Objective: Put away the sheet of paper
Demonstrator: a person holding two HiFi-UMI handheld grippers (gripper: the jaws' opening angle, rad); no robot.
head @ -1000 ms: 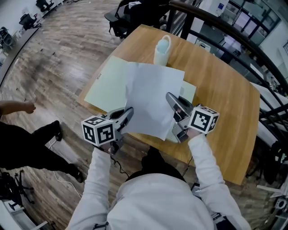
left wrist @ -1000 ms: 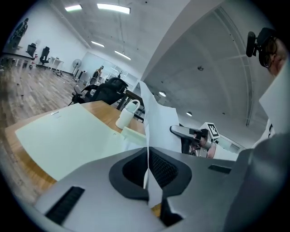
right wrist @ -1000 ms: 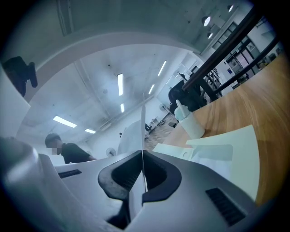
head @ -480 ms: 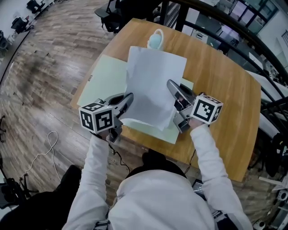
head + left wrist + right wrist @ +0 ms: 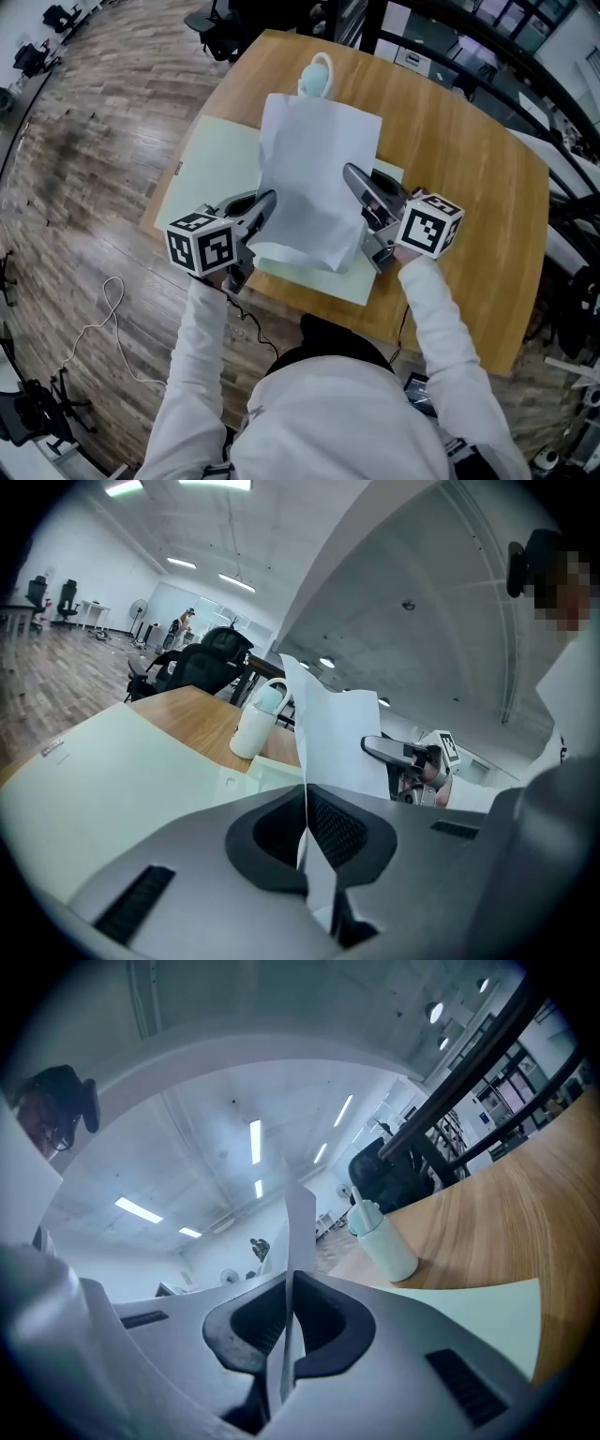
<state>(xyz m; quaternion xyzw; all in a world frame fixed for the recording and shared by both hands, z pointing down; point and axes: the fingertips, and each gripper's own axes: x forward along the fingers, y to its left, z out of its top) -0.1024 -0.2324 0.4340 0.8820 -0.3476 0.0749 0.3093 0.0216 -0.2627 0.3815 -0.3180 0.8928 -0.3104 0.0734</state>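
A white sheet of paper (image 5: 317, 178) is held up off the table, sagging between both grippers. My left gripper (image 5: 267, 202) is shut on the sheet's near left edge, and the sheet (image 5: 328, 738) rises from between its closed jaws. My right gripper (image 5: 352, 178) is shut on the near right edge; the sheet (image 5: 298, 1227) stands out of its jaws as a thin strip. Under the sheet a pale green folder (image 5: 211, 169) lies flat on the wooden table (image 5: 459, 159).
A white bottle with a light blue cap (image 5: 314, 80) stands on the table just beyond the sheet's far edge. Dark railings and office chairs lie past the table's far side. Wooden floor with a white cable (image 5: 98, 314) is on the left.
The sheet has been lifted and swung away from me, its far edge now reaching the bottle. A person at the left of the floor has gone from view.
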